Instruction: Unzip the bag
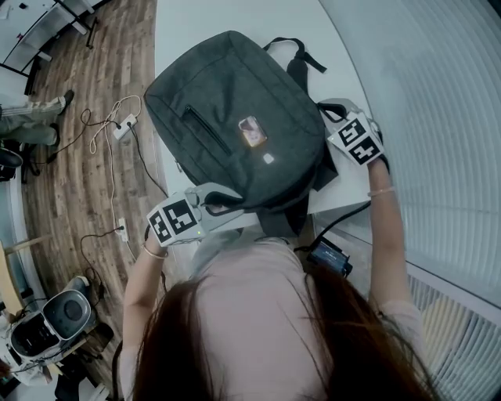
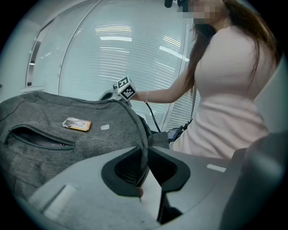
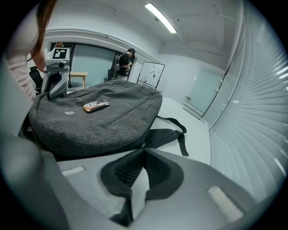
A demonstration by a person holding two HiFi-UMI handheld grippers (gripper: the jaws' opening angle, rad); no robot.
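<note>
**Head view.** The bag (image 1: 235,102) lies flat on the white table (image 1: 203,19), between the two tools. The left gripper (image 1: 225,205) clamps the bag's near edge. The right gripper (image 1: 327,110) sits against the bag's right side.

**Left gripper view.** The jaws are pinched on a fold of grey bag fabric, which runs up and away from the pads. This grip probably serves as the anchor. A front pocket zip (image 2: 40,139) and an orange label (image 2: 76,124) lie beyond the jaws, to their left.

**Right gripper view.** The jaws are closed tip to tip on what appears to be the zip pull (image 3: 140,146), at the bag's seam directly ahead.

- Step in hand: the pull is gripped, and no opened length of zip is visible.
- Next move: draw the pull along the seam while the left grip keeps the fabric taut.
- Obstruction: a shoulder strap (image 3: 173,134) lies just ahead of the jaws, to their right, and could snag.
</note>
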